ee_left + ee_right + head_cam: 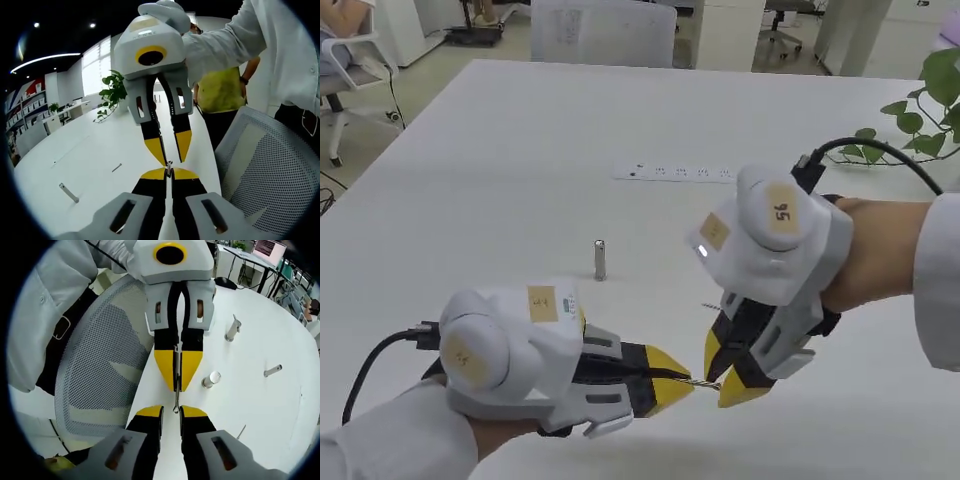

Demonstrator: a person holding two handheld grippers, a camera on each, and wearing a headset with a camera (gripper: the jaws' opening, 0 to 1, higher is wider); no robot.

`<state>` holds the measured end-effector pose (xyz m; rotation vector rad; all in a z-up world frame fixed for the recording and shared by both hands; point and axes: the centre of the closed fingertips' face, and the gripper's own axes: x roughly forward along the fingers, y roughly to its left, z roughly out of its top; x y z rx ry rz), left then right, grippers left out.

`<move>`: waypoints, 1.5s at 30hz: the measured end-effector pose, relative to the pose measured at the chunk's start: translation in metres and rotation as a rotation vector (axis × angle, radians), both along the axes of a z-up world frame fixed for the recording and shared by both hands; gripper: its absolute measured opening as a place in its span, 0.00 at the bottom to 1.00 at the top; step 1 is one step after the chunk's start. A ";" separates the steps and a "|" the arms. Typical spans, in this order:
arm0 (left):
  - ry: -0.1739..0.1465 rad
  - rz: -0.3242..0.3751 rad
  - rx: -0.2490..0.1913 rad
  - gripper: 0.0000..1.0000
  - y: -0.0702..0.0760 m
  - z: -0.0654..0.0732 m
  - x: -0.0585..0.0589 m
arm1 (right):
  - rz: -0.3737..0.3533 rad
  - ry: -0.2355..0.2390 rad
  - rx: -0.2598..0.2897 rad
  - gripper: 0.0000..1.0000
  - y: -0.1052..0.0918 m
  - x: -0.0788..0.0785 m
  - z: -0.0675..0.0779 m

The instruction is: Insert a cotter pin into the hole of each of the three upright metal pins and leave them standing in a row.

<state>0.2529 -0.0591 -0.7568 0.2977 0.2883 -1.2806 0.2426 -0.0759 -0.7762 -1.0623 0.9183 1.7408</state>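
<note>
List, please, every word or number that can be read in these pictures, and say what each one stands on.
"95": on the tan sticker atop the right gripper.
Too blurred to read: its side sticker, and the top sticker and rear sticker of the left gripper.
Nothing else is legible.

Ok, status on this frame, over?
Left gripper shut on thin metal cotter pin; right gripper jaws apart around its end. Upright silver metal pin stands apart. No obstruction.
</note>
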 end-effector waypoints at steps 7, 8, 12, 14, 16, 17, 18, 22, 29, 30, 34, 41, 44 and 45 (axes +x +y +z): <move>0.011 -0.040 -0.023 0.00 0.003 0.005 -0.003 | -0.049 0.094 0.017 0.15 -0.004 0.001 0.001; 0.014 -0.049 -0.026 0.00 0.003 0.005 -0.004 | -0.048 0.109 0.020 0.16 -0.005 0.000 0.001; 0.018 -0.115 -0.036 0.00 0.001 0.008 -0.012 | -0.056 0.263 0.006 0.16 -0.008 -0.013 0.006; 0.024 -0.147 -0.040 0.00 0.000 0.009 -0.017 | -0.056 0.328 -0.010 0.17 -0.012 -0.018 0.006; 0.023 -0.166 -0.040 0.00 -0.001 0.010 -0.019 | -0.058 0.392 -0.009 0.17 -0.011 -0.024 0.008; 0.023 -0.177 -0.042 0.00 -0.002 0.010 -0.021 | -0.067 0.423 -0.010 0.17 -0.011 -0.026 0.010; 0.021 -0.182 -0.040 0.00 -0.002 0.010 -0.022 | -0.072 0.454 -0.010 0.17 -0.010 -0.028 0.011; 0.022 -0.196 -0.045 0.00 -0.004 0.012 -0.025 | -0.083 0.507 0.000 0.16 -0.007 -0.031 0.011; 0.020 -0.221 -0.048 0.00 -0.007 0.014 -0.030 | -0.087 0.588 0.012 0.16 -0.006 -0.030 0.012; 0.019 -0.224 -0.048 0.00 -0.007 0.014 -0.031 | -0.086 0.589 0.015 0.15 -0.006 -0.030 0.012; 0.016 -0.231 -0.053 0.00 -0.008 0.016 -0.032 | -0.083 0.602 0.009 0.15 -0.006 -0.033 0.012; 0.011 -0.236 -0.062 0.00 -0.010 0.018 -0.034 | -0.076 0.638 0.007 0.13 -0.006 -0.036 0.014; 0.008 -0.241 -0.063 0.00 -0.010 0.018 -0.035 | -0.077 0.653 0.005 0.09 -0.007 -0.039 0.015; 0.009 -0.244 -0.062 0.00 -0.010 0.018 -0.036 | -0.077 0.651 0.006 0.08 -0.007 -0.039 0.015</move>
